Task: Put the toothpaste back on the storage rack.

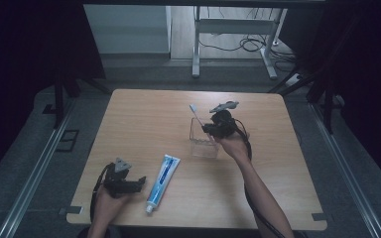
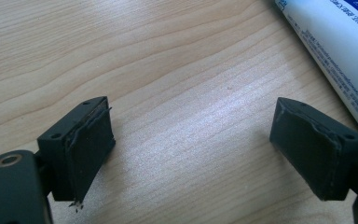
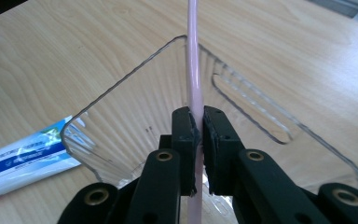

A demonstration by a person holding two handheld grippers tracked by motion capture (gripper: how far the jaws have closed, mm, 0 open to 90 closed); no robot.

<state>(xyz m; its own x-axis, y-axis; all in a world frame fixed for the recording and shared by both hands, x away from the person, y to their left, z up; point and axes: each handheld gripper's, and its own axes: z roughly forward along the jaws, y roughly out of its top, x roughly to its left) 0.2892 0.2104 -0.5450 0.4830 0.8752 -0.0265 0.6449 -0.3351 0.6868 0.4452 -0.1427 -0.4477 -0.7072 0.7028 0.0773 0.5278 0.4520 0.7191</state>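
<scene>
Right hand-held gripper (image 3: 196, 140) pinches one pink toothbrush (image 3: 195, 70) over one clear container (image 3: 135, 107); left hand-held gripper (image 2: 191, 144) spread beside one toothpaste tube (image 2: 340, 51).

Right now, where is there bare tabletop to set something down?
The whole far-left stretch of the light wooden table is bare, as is the near-right corner. It is crowded around the clear plastic container and the white-and-blue toothpaste tube.

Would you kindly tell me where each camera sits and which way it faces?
High view: above the person's side, facing forward and down on the table; both forearms, left gripper, right gripper.
Left gripper view: on that gripper, facing the tabletop between open jaws.
Right gripper view: on that gripper, jaws shut on the toothbrush over the clear box.
All three share the toothpaste tube.
</scene>
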